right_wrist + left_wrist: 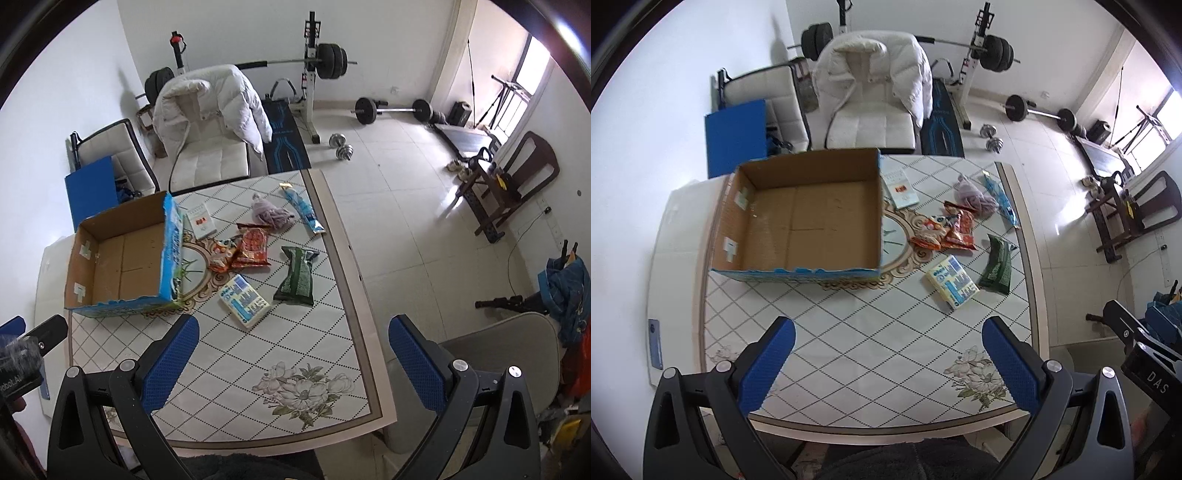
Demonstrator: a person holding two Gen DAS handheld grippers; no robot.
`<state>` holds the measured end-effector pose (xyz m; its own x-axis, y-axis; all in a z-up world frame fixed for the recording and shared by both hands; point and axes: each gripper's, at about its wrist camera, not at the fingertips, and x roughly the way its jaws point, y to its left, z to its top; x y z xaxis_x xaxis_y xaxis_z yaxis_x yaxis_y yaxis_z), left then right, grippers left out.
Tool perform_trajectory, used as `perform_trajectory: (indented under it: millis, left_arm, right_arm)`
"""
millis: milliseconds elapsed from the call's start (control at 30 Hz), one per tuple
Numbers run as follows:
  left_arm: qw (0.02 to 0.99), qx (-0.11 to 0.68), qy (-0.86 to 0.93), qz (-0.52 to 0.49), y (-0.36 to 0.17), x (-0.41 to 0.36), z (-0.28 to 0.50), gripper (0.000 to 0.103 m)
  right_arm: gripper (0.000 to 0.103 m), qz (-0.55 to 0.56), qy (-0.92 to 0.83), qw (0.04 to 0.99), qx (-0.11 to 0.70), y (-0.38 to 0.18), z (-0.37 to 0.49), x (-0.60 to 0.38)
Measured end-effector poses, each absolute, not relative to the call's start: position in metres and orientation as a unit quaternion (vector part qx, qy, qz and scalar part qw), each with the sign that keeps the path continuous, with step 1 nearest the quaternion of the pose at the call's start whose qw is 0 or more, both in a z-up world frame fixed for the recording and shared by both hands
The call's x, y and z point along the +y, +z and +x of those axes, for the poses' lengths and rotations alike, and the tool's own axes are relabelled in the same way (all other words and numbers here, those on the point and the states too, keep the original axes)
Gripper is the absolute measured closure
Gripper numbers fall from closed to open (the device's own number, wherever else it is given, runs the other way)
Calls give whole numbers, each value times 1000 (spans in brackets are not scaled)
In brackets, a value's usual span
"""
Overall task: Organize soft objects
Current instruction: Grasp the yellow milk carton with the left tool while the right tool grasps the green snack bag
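Observation:
An open, empty cardboard box point(798, 218) point(122, 254) stands on the tiled table point(849, 347) point(258, 354). To its right lie a purple cloth point(975, 195) point(271, 214), orange snack bags point(945, 230) point(243, 245), a green packet point(997, 264) point(297, 277), a blue-and-white tissue pack point(953, 282) point(243, 301), a long blue packet point(999, 199) point(303, 208) and a white booklet point(901, 186) point(201, 221). My left gripper point(886, 332) is open and empty above the table's near part. My right gripper point(293, 330) is open and empty over the table's near right edge.
A white chair with a puffy white jacket point(875, 74) point(210, 107) stands behind the table. A barbell rack point(314, 62), dumbbells point(341, 146) and a dark chair point(517, 177) stand on the floor to the right. A grey seat point(498, 343) is near my right gripper.

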<state>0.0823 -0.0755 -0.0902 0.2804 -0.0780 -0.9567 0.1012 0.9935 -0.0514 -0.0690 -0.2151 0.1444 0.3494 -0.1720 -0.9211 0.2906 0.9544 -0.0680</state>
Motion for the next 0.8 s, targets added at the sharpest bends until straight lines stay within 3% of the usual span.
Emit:
perform_trajectory:
  millis: [200,333,500,700,800]
  left_arm:
    - [726,681,-89,-30,-189,-132,143,0]
    - [677,730,-85,-44,-258,-164,178,13]
    - [610,788,-66,-50,-338,-186,202,13]
    - [577,815,-43,-23,-387,-191,199,14]
    - [579,812,-51,-54,-390,-184,193,29]
  right_arm:
    - [0,99,-126,771,617,40,-10,-278]
    - [0,128,-119,733,658,-36,28,-311]
    - [1,177,-110,693,690,-105,57,-340]
    - [2,215,-86,662,713,-149,75,-344]
    - [2,221,-73,653,721,-164,85,-335]
